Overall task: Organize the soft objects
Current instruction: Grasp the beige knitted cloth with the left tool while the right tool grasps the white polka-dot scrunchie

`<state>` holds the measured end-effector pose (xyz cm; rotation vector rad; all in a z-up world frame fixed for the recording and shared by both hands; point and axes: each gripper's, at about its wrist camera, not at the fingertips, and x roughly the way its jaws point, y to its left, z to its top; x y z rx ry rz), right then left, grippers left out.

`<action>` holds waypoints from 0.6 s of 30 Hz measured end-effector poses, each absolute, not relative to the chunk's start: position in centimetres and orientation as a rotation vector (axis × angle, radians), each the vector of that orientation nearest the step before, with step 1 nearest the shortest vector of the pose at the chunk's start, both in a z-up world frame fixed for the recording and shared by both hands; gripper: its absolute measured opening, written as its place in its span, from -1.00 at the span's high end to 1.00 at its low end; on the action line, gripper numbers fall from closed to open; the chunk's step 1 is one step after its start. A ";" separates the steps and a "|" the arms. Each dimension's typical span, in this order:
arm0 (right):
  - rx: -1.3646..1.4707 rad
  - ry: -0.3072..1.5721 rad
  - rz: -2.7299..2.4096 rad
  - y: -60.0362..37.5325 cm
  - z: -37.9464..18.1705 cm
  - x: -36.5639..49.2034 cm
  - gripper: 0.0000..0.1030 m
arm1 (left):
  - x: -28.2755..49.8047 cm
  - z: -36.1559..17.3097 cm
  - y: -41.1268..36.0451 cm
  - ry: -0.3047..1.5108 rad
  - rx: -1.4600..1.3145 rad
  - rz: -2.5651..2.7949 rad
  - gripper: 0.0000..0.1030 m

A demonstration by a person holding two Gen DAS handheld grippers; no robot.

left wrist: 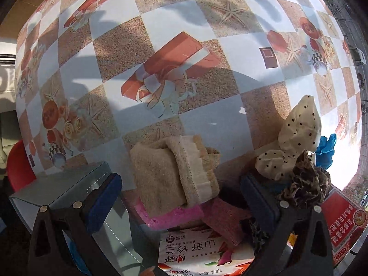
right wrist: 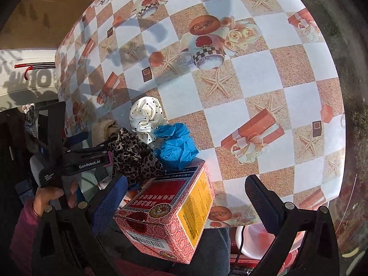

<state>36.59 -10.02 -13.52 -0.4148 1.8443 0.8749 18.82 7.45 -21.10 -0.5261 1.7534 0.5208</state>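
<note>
Beige folded terry towel (left wrist: 174, 170) lies on a pink sponge (left wrist: 170, 216) near the desk (left wrist: 161, 23) edge, just ahead of your left hand-held gripper (left wrist: 181, 195). It's soft, light and floppy, so pinch across the thick folded end, not a loose corner. Left jaws are spread, empty, straddling it from above. Right hand-held gripper (right wrist: 186, 197) is also released, hovering over a red patterned cardboard box (right wrist: 165, 216). Polka-dot cream scrunchie (right wrist: 147, 117), leopard-print scrunchie (right wrist: 135, 158) and crumpled blue glove (right wrist: 174, 145) sit bunched beside it.
</note>
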 end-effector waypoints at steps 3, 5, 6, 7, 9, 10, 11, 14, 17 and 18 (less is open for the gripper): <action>-0.433 1.859 0.879 -9.4 -14.2 36.7 -1.00 | 19.0 -21.5 7.4 1.774 -0.499 0.528 -0.96; -0.441 1.870 0.882 -8.9 -14.6 36.7 -1.00 | 19.1 -21.8 7.5 1.790 -0.524 0.516 -0.75; -0.446 1.875 0.882 -8.7 -14.8 36.7 -1.00 | 19.1 -22.1 7.5 1.806 -0.534 0.523 -0.69; -0.450 1.880 0.884 -8.5 -15.0 36.8 -1.00 | 19.0 -22.4 7.5 1.823 -0.545 0.520 -0.45; -0.459 1.895 0.887 -8.0 -15.5 36.8 -1.00 | 18.6 -23.0 7.4 1.824 -0.604 0.490 0.08; -0.466 1.902 0.888 -7.8 -15.7 36.8 -1.00 | 18.4 -22.9 7.5 1.810 -0.628 0.483 0.27; -0.476 1.908 0.885 -7.5 -16.1 36.8 -1.00 | 18.3 -22.6 7.5 1.788 -0.631 0.487 0.32; -0.508 1.920 0.869 -6.8 -17.3 37.0 -1.00 | 18.0 -20.8 7.8 1.705 -0.622 0.521 0.35; -0.521 1.943 0.851 -5.9 -18.8 37.2 -1.00 | 17.7 -18.2 8.2 1.619 -0.616 0.574 0.35; -0.525 1.951 0.845 -5.5 -19.3 37.2 -1.00 | 17.4 -17.3 8.3 1.592 -0.619 0.588 0.35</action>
